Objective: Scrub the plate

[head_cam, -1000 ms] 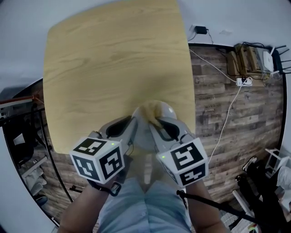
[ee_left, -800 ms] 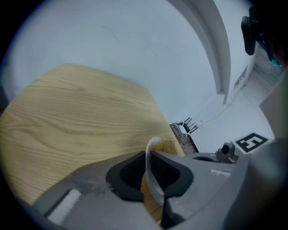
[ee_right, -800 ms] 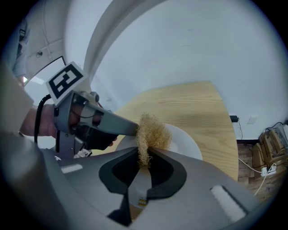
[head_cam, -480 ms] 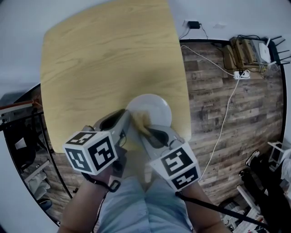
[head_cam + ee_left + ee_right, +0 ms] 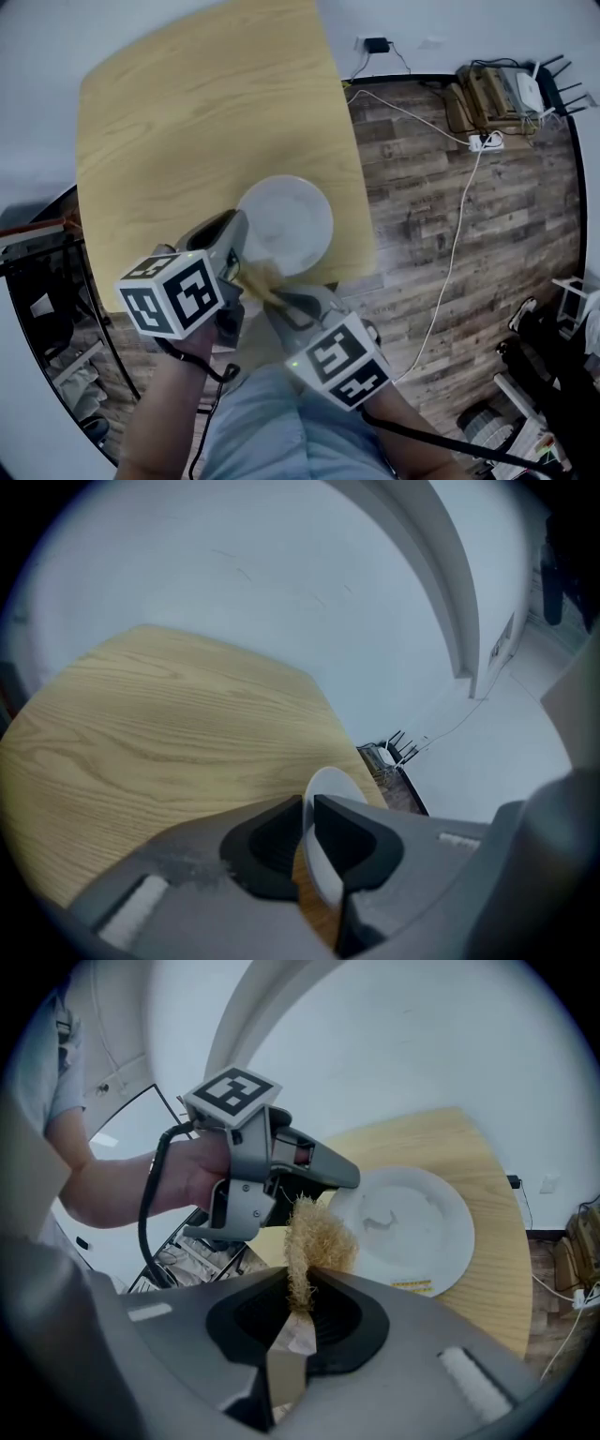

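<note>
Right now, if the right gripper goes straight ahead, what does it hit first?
Probably the left gripper, just past the right gripper's scrubber, near where it clamps the plate rim; depth unclear.

Tan scrubber (image 5: 317, 1241) between closed jaws, white plate (image 5: 417, 1232) beyond

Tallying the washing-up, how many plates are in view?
1. The white plate is at the near edge of the wooden table. No other shows, though part of the table is hidden.
</note>
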`<state>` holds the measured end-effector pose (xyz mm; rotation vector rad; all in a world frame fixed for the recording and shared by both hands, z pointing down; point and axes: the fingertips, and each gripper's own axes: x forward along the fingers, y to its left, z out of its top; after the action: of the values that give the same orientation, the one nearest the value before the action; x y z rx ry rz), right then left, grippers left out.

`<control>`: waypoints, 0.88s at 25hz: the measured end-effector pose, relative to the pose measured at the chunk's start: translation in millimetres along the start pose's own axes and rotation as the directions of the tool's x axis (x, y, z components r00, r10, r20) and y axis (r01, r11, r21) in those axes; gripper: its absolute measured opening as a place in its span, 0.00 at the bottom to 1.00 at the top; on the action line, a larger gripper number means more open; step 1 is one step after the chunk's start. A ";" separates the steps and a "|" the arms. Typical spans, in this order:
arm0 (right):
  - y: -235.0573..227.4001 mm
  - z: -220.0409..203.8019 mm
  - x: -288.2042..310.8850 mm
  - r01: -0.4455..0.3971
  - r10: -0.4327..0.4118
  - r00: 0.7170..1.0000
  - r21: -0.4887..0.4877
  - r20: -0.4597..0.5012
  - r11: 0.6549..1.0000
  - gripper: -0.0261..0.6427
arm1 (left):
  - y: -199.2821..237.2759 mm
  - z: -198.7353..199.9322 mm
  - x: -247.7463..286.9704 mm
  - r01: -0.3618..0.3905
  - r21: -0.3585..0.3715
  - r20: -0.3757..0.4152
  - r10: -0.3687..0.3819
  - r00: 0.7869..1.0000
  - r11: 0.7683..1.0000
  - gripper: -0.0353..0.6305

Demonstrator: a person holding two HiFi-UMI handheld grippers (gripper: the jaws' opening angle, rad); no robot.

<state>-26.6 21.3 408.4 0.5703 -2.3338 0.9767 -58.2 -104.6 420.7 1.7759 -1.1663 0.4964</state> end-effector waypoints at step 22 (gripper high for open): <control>-33.2 -1.1 -39.3 0.075 -0.080 0.991 0.054 0.106 0.996 0.11 | 17.2 -11.1 -8.3 -0.133 0.150 0.087 0.120 0.989 0.980 0.15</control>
<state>22.5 7.2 401.7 0.7450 -2.3679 0.9927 -75.5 -93.0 428.3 1.8752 -1.3321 0.6124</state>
